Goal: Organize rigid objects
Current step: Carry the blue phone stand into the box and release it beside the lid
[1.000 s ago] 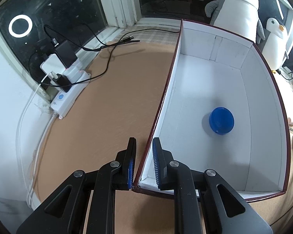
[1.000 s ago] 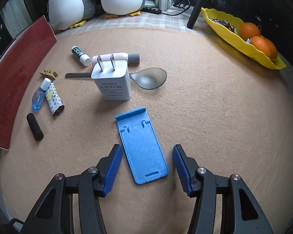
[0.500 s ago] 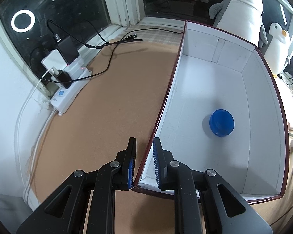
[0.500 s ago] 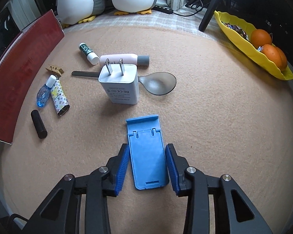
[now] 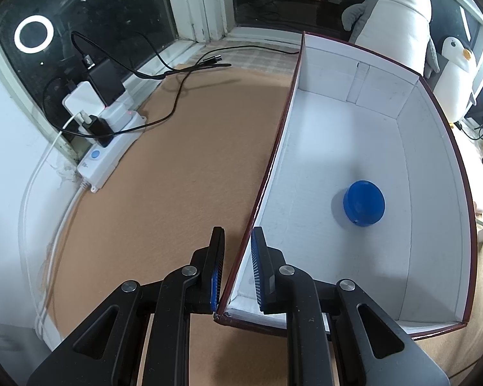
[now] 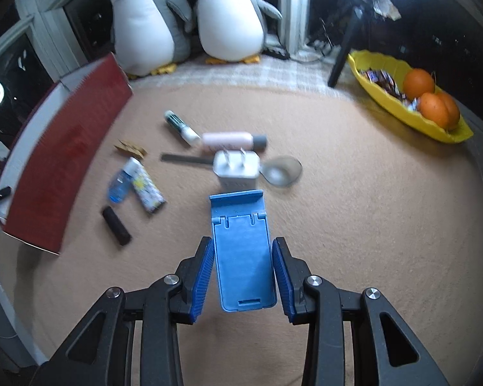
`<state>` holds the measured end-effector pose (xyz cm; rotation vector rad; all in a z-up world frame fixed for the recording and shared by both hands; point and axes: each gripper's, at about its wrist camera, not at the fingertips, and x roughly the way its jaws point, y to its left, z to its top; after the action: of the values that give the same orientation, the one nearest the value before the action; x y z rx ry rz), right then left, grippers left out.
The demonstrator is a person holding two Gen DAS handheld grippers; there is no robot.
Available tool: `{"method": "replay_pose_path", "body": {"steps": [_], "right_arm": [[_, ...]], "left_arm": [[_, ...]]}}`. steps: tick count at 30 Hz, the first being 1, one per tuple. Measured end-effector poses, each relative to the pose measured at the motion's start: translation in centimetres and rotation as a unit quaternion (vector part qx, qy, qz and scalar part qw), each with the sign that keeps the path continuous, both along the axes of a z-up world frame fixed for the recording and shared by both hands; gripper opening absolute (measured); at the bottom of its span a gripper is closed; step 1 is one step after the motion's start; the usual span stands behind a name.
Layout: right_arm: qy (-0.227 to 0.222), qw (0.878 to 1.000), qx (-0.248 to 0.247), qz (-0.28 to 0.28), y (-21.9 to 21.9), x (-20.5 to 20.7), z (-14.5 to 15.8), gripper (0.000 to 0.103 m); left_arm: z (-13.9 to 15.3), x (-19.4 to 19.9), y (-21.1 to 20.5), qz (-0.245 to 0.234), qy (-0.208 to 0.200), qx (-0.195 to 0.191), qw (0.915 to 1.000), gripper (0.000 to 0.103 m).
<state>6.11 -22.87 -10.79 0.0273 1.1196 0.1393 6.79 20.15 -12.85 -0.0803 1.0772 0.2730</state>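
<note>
Blue phone stand (image 6: 243,254) is sitting clamped between the pads of the right claw (image 6: 243,276), apparently lifted clear of the tabletop (image 6: 370,225). Box (image 5: 434,225) is standing at about 9 o'clock from it in the right wrist view; a blue cap (image 5: 364,202) is already lying inside.

Left claw (image 5: 236,267) is pinching the box's near-left wall at the corner, jaws narrow, steadying it.

To do this carry well, I judge: keep the stand level, clear the wall's top edge, lower it beside the cap, release low.

Charger (image 6: 236,170), spoon (image 6: 280,170) and small tubes are lying beyond at 12 o'clock.

Versus a second ago: the right claw was wide, straddling the stand flat on the tabletop; now it is gripping and rising. Left claw unchanged.
</note>
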Motion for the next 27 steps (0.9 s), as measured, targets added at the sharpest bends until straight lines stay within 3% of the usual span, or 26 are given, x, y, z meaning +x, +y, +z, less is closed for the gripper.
{"method": "replay_pose_path", "body": {"steps": [6, 11, 20, 27], "right_arm": [[-0.044, 0.997, 0.016, 0.063, 5.3, 0.9, 4.7, 0.034], [-0.061, 0.989, 0.023, 0.132, 11.4, 1.4, 6.7, 0.034], [-0.062, 0.972, 0.03, 0.223, 20.1, 1.8, 7.2, 0.034], [-0.048, 0.959, 0.02, 0.277, 26.0, 3.2, 5.9, 0.034]], "left_arm": [[-0.2, 0.2, 0.1, -0.002, -0.003, -0.006, 1.0, 0.014], [-0.4, 0.2, 0.4, -0.002, -0.006, -0.015, 0.9999, 0.013], [-0.4, 0.2, 0.5, -0.001, -0.01, -0.027, 0.9996, 0.012], [-0.4, 0.1, 0.7, -0.001, -0.013, -0.035, 0.9993, 0.012]]}}
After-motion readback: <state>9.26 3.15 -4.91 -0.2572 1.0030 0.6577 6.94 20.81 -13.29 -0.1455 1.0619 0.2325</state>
